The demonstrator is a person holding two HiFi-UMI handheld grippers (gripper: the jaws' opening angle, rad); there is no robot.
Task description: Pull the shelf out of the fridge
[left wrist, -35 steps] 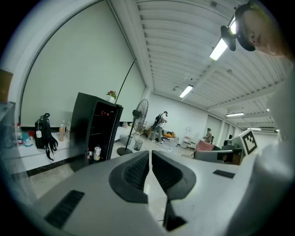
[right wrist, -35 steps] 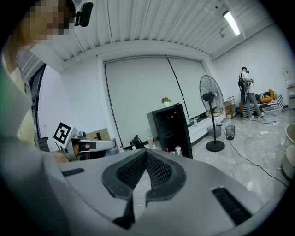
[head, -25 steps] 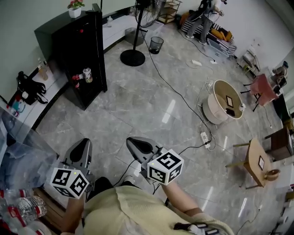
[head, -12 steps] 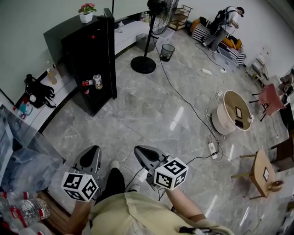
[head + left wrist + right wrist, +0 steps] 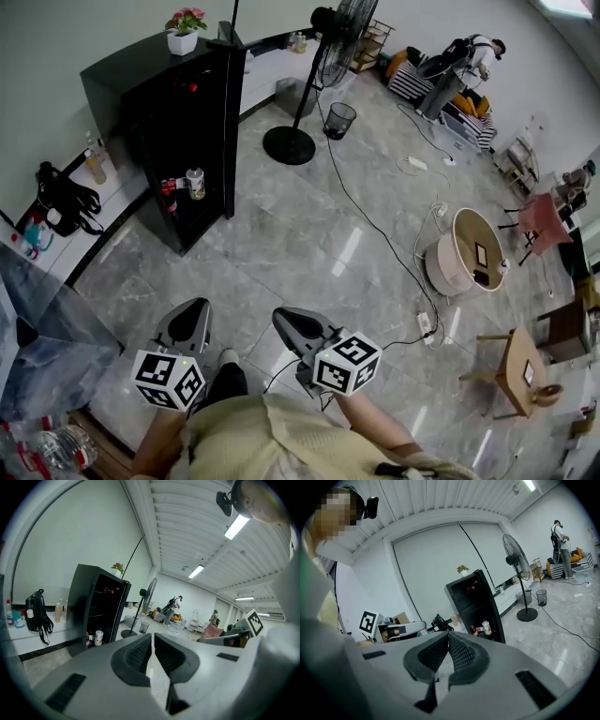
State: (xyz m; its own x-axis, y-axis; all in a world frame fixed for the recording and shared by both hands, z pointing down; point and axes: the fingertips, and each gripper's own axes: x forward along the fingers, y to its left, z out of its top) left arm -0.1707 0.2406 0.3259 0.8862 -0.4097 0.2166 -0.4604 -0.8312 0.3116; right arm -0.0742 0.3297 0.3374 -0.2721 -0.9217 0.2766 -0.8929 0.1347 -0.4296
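Note:
The black fridge (image 5: 173,112) stands open-fronted at the upper left of the head view, well away from both grippers. Its lower shelf (image 5: 192,208) carries a can (image 5: 195,183) and small red bottles. My left gripper (image 5: 193,306) and right gripper (image 5: 281,319) are side by side at the bottom, above the grey floor, both shut and empty. In the left gripper view the fridge (image 5: 96,606) stands left of my left gripper (image 5: 153,637). In the right gripper view the fridge (image 5: 476,602) is ahead, right of my right gripper (image 5: 448,637).
A standing fan (image 5: 291,141), a waste bin (image 5: 339,120) and a black cable (image 5: 375,225) lie right of the fridge. A round tub (image 5: 464,248) and wooden stool (image 5: 520,375) are at the right. A black bag (image 5: 61,202) sits on the low counter at the left. A person (image 5: 459,56) is far back.
Both grippers and the head camera have moved forward across the floor, and the fridge now looks nearer and larger. Both stay shut and empty.

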